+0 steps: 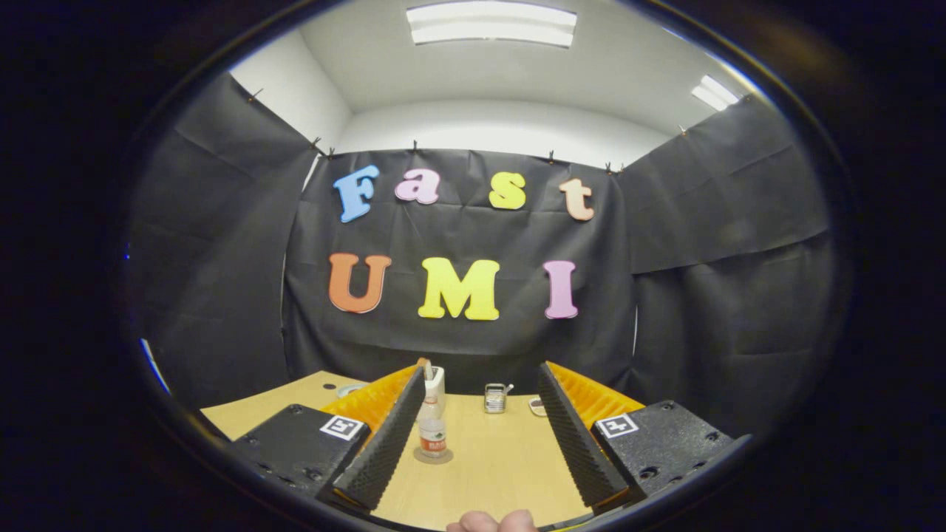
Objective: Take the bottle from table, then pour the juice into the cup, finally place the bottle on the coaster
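bottle [432, 436] label: showing red band, print too small to read | finger tags: showing square markers, no words

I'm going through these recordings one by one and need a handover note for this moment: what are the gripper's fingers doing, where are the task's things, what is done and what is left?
Gripper: open, fingers spread wide over the table, holding nothing.
Bottle: upright on a round coaster, between the fingers and close to the left one, not touched.
Cup: farther back on the table, beyond the fingertips. A white container stands behind the bottle.
Done: cannot tell from this frame whether any juice has been poured.
Left, if the job is just starting: grip the bottle, pour into the cup, set the bottle back on the coaster.
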`<state>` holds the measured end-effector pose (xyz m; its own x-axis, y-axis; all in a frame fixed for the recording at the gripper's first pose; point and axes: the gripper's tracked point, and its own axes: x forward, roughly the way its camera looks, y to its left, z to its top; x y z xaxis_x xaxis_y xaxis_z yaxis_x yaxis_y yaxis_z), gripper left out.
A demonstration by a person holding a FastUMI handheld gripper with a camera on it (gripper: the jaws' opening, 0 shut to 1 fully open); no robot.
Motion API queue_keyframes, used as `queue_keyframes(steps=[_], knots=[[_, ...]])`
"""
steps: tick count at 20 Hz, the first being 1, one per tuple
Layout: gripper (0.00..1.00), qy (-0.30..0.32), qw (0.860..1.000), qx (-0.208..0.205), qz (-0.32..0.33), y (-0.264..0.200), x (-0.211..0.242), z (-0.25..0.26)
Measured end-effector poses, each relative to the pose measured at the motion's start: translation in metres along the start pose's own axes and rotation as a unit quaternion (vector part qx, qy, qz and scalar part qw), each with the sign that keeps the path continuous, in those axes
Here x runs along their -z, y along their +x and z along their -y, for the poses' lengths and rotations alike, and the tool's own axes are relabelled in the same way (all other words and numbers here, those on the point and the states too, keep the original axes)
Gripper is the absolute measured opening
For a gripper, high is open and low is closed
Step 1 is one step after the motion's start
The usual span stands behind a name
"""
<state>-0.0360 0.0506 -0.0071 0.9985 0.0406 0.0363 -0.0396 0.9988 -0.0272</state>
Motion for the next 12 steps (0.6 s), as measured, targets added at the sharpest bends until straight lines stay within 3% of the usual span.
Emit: queue_keyframes(steps=[12], knots=[[0.98, 0.003, 1.0, -0.008, -0.008, 0.009, 0.007, -0.012]])
